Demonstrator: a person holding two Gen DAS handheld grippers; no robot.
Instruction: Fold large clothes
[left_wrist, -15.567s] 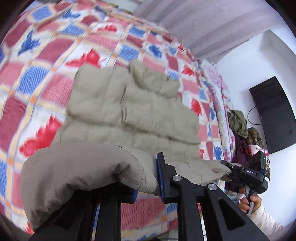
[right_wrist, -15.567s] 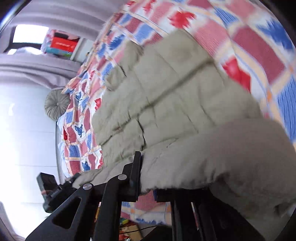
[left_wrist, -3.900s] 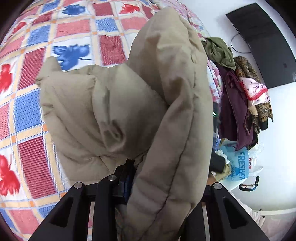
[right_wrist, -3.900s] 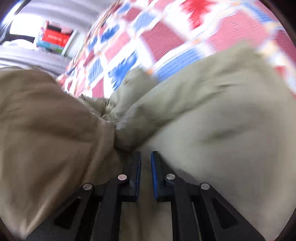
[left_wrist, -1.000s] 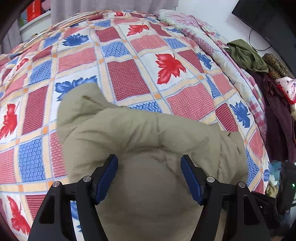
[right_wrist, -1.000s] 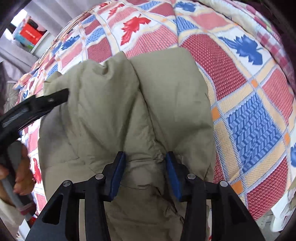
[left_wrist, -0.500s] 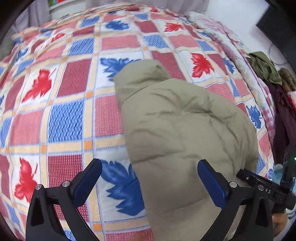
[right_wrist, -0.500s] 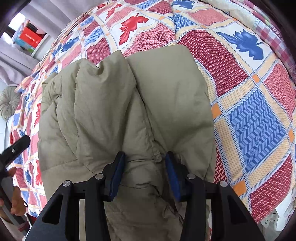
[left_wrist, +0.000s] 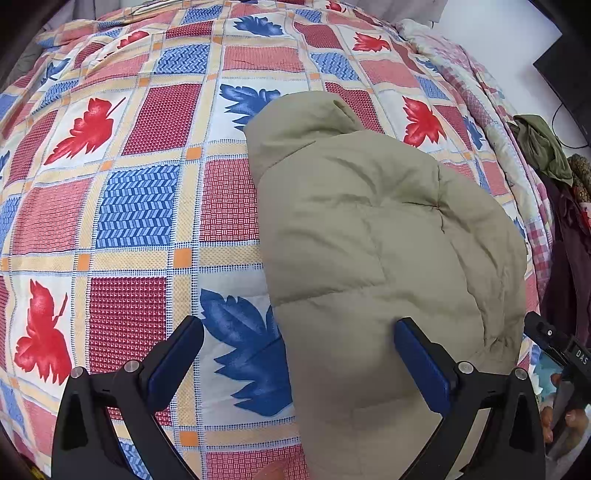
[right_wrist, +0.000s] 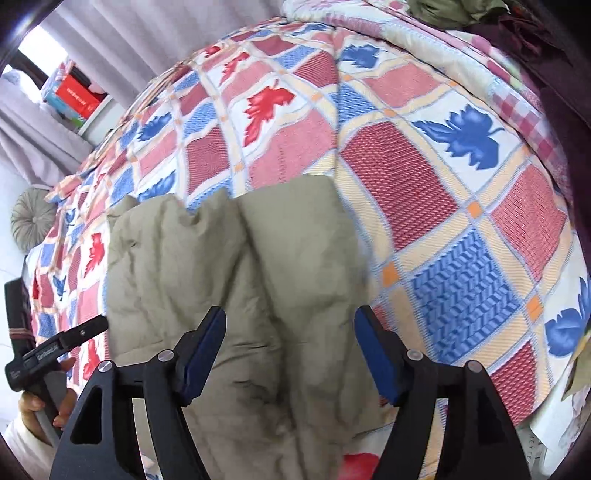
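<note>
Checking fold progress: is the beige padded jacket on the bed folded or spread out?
Folded. The beige padded jacket lies as a compact doubled bundle on the patchwork leaf-print bedspread, no sleeves showing.

A leaf-patterned patchwork quilt (left_wrist: 140, 206), a round grey cushion (right_wrist: 31, 219), a red box (right_wrist: 75, 98), heaped clothes (left_wrist: 543, 147).

Matt, puffy quilted jacket (left_wrist: 369, 229) on a seemingly coarse woven bedspread (left_wrist: 140, 206)

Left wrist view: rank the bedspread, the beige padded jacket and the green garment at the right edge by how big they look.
1. bedspread, fills most of the view.
2. jacket, folded, covers much of the lower right.
3. green garment, smallest, though it lies farther from the camera, so its true size is unsure.
</note>
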